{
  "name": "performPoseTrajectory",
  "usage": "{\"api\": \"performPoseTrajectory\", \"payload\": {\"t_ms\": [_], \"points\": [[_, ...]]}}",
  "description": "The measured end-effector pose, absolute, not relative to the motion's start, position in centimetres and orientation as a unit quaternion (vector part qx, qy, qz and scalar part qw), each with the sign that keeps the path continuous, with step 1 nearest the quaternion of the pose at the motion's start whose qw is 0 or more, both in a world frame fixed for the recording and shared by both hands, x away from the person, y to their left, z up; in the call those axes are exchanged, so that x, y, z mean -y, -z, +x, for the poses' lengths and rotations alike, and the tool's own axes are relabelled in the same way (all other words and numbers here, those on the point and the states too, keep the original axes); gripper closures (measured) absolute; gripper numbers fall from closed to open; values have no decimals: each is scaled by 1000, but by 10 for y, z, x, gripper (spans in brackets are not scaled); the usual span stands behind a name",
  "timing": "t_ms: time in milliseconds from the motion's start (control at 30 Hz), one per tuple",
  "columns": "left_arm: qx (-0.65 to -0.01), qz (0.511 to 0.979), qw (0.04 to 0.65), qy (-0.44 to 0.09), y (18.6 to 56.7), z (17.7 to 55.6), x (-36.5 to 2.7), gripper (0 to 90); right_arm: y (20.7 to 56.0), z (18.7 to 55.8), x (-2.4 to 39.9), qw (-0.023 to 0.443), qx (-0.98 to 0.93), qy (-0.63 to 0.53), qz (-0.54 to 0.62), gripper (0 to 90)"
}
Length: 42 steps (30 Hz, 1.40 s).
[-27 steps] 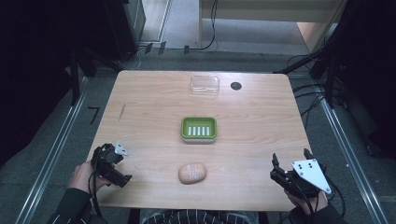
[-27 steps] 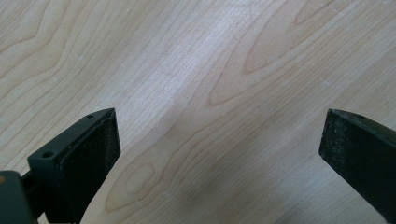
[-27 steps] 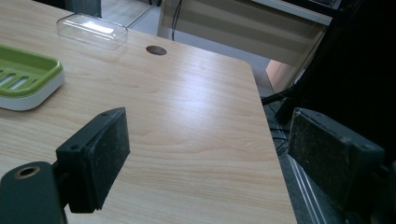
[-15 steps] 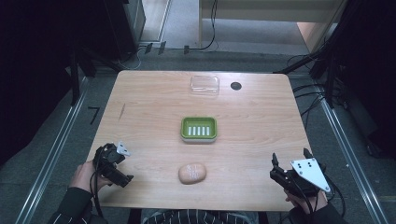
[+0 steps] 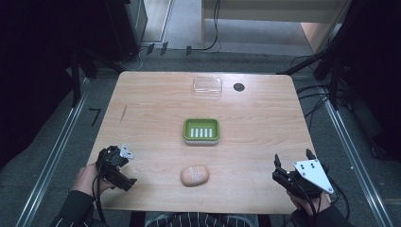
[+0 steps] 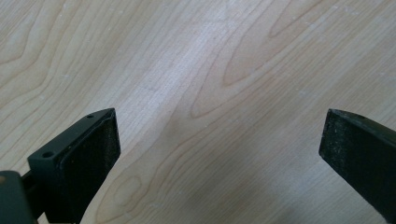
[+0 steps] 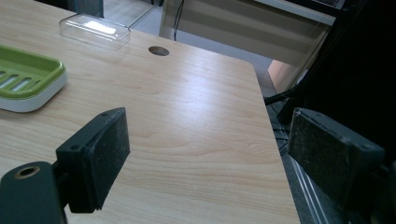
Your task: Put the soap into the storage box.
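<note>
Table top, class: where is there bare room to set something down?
Bare wood lies left of the green soap dish and right of it to the table edge. The middle line is busier: clear lid, dish, soap bar.

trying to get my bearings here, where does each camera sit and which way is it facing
High view: above the person's side, looking forward and down on the table; shows both hands, left gripper, right gripper, soap.
Left gripper view: on that gripper, facing bare wood between open jaws.
Right gripper view: looks across the table between open jaws.
Shared by high and right gripper views: green soap dish, clear lid.
</note>
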<state>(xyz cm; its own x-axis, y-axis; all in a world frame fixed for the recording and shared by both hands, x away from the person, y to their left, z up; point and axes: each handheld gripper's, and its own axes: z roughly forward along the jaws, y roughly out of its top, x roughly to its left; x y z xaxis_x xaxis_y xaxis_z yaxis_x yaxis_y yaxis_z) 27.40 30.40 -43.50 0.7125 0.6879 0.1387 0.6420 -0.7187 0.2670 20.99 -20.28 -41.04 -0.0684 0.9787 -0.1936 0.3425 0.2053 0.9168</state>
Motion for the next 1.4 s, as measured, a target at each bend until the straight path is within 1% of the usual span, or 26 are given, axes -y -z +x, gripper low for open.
{"api": "performPoseTrajectory", "payload": {"t_ms": [333, 733, 1400], "points": [[-350, 924, 105, -114, 432, 271, -295, 0, 410, 211, 200, 442, -642, -357, 514, 136], [-328, 931, 113, -113, 426, 267, -266, 0, 410, 213, 200, 441, -641, -359, 517, 136], [-260, 954, 118, -94, 430, 273, -216, 0, 411, 211, 201, 443, -647, -354, 510, 136]]}}
